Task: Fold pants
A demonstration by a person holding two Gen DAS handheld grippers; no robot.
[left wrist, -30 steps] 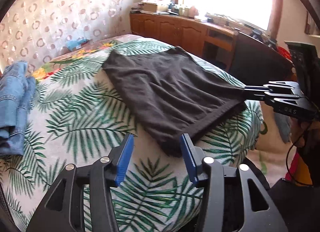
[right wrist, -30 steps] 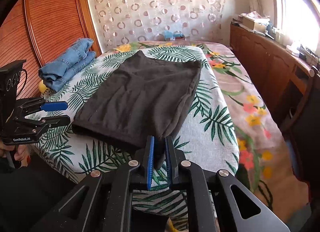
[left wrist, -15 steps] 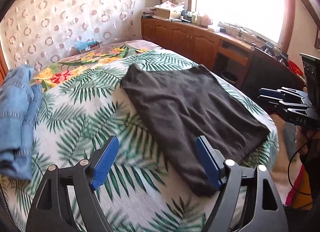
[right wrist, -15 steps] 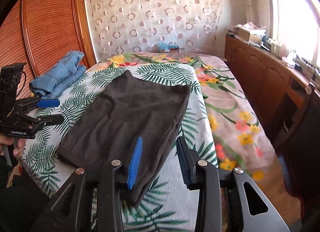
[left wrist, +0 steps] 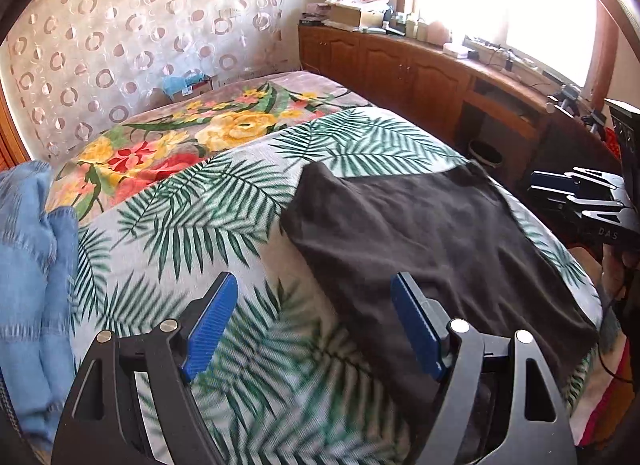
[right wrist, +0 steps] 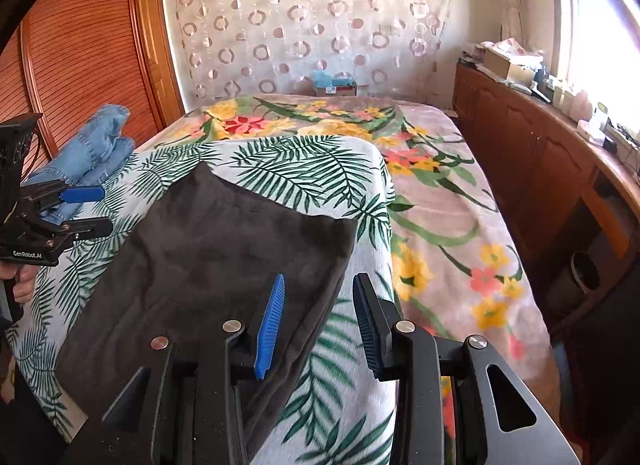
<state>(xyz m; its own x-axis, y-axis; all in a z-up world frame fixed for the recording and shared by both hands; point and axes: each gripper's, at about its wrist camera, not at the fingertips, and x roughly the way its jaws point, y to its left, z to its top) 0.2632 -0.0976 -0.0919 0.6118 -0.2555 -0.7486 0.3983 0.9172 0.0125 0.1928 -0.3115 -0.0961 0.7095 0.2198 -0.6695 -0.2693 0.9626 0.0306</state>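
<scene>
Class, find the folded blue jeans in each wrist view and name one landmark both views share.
Left wrist view: the blue jeans lie at the far left edge, on the leaf-print cover.
Right wrist view: the jeans sit upper left, beside the wooden slatted door, behind the left gripper.
Shared landmark: the dark pants on the bed.

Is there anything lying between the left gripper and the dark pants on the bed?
Nothing visible. The left gripper hangs with jaws open over bare palm-leaf sheet, right beside the dark pants. The folded jeans lie off to the other side.
</scene>
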